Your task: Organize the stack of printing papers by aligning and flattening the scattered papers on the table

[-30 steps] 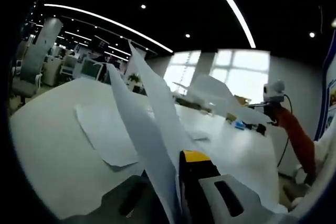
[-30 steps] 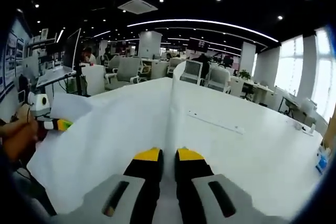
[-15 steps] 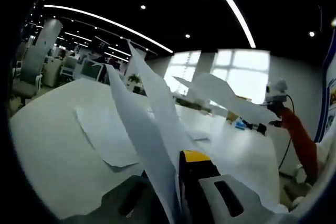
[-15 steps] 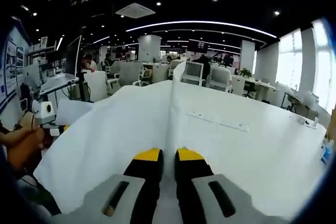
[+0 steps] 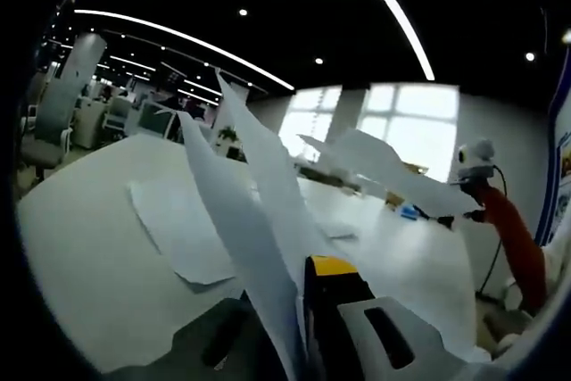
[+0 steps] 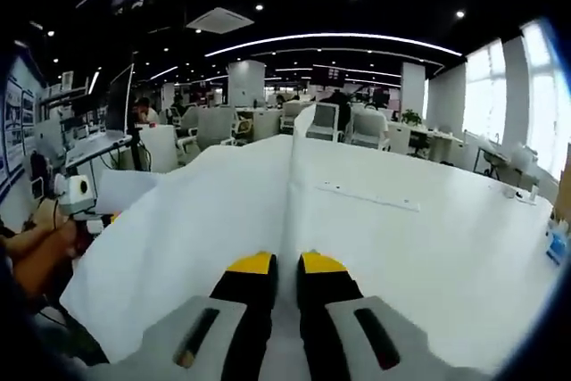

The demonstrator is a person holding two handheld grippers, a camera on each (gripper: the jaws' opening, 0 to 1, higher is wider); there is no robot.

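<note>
Papers: sheets (image 5: pixel 259 211) are standing edge-up off the bench (image 5: pixel 80 256), pinched at both ends; more sheets (image 5: pixel 178 225) are lying flat on it.
Left hand-held gripper (image 5: pixel 299 310): is clamping the raised sheets at their near edge.
Right hand-held gripper (image 6: pixel 286 265): is pressing its yellow-tipped jaws together on the sheet edge (image 6: pixel 287 202).
Surroundings: office chairs (image 6: pixel 357 127) are standing beyond the bench.
</note>
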